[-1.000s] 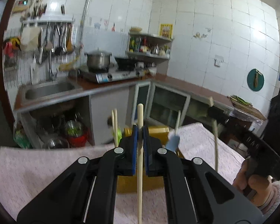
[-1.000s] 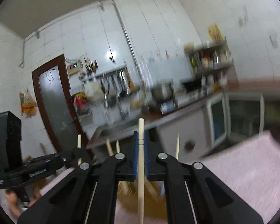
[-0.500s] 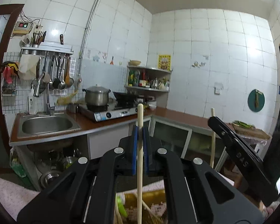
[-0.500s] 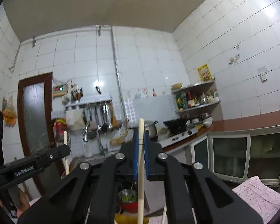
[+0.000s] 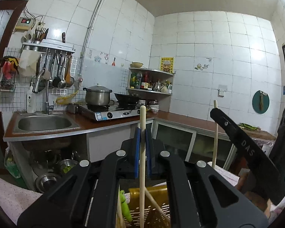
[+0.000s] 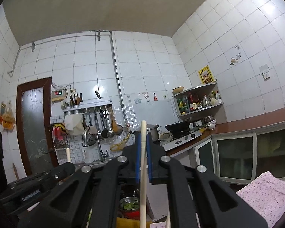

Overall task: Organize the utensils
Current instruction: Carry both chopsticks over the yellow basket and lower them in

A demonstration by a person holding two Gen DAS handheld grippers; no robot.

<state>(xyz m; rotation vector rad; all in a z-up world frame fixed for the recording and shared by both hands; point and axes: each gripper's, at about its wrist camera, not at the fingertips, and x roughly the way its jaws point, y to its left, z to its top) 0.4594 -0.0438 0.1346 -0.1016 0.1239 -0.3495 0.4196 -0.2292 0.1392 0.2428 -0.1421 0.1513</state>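
Chopsticks, 2 of them, are standing upright at frame centre, 1 clamped in my left fingers (image 5: 142,134) and 1 in my right fingers (image 6: 143,142). Each chopstick (image 5: 142,152) is looking light, stiff and smooth, so I am pinching mid-shaft, above the yellow basket (image 5: 153,209) at lower centre.

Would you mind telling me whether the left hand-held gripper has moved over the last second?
Yes. The left hand-held gripper, shut on a chopstick, has tilted upward: the sink sits lower in its view and the ceiling now shows.
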